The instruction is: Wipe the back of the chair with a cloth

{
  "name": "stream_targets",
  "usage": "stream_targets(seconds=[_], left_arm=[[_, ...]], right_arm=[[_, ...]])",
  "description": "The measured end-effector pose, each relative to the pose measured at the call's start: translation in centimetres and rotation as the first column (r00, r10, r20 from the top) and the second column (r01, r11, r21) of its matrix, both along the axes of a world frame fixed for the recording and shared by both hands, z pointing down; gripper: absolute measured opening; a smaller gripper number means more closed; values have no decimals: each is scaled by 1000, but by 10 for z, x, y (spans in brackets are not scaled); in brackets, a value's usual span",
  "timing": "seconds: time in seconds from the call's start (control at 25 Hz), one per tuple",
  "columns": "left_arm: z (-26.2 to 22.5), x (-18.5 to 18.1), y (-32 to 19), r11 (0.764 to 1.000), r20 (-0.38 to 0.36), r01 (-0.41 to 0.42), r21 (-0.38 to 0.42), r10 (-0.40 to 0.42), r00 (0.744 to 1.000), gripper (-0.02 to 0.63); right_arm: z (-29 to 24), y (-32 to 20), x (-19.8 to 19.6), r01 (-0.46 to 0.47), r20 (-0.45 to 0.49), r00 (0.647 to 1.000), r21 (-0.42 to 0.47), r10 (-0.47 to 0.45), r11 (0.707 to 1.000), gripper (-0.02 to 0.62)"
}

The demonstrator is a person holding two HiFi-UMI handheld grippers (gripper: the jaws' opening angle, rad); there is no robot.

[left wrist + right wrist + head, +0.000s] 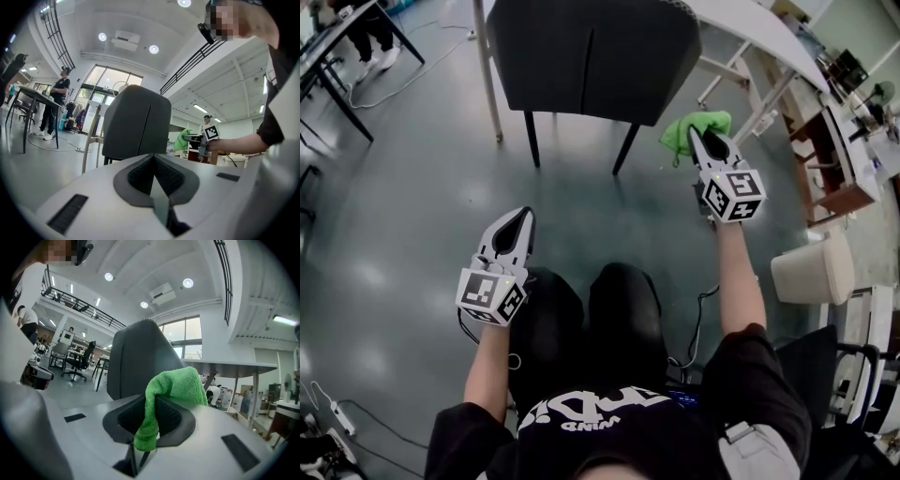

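Head view: the dark chair (591, 56) stands on the grey floor (412, 187) with its back towards the person. The right claw (698, 136) is raised near the back's right lower edge with the green cloth (712, 122) bunched at its tip; from this angle the cloth looks just short of the chair, though I cannot be sure they are apart. The left claw (523, 217) hangs lower and well away from the chair.

Left gripper view: the left claw's jaws are pressed together with nothing between them, and the chair (136, 122) rises beyond them.

Right gripper view: the right claw's jaws are clamped on a fold of the cloth (173, 385), which loops up over one jaw and droops down between them, in front of the chair (136, 357).

The cloth looks light, soft and floppy, so the loose bulk should be what meets the back. The chair seems light enough to shift under pressure, and its top edge is the natural place to steady it.
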State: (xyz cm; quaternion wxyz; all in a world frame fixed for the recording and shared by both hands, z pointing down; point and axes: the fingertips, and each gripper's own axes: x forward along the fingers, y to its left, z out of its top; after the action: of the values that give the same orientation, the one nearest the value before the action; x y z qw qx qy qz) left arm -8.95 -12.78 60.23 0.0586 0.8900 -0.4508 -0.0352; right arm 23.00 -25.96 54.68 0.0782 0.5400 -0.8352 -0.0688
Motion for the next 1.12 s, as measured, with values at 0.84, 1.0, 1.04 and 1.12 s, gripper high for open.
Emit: stream_targets(seconds=[0.84, 1.0, 1.04, 1.12], left_arm=[[-3, -22, -4, 1000, 6, 22, -2, -22, 1000, 0], [-2, -30, -4, 999, 2, 37, -5, -37, 999, 0], [-2, -32, -4, 999, 2, 41, -7, -41, 999, 0], [0, -37, -5, 999, 3, 49, -11, -48, 999, 0]], right_arm=[[-12, -75, -145, 197, -31, 980, 13, -197, 980, 48], [-9, -85, -195, 264, -31, 964, 0, -263, 965, 48], [-8, -87, -207, 278, -34, 960, -3, -278, 961, 48], [-7, -91, -228, 300, -39, 953, -6, -300, 954, 48]])
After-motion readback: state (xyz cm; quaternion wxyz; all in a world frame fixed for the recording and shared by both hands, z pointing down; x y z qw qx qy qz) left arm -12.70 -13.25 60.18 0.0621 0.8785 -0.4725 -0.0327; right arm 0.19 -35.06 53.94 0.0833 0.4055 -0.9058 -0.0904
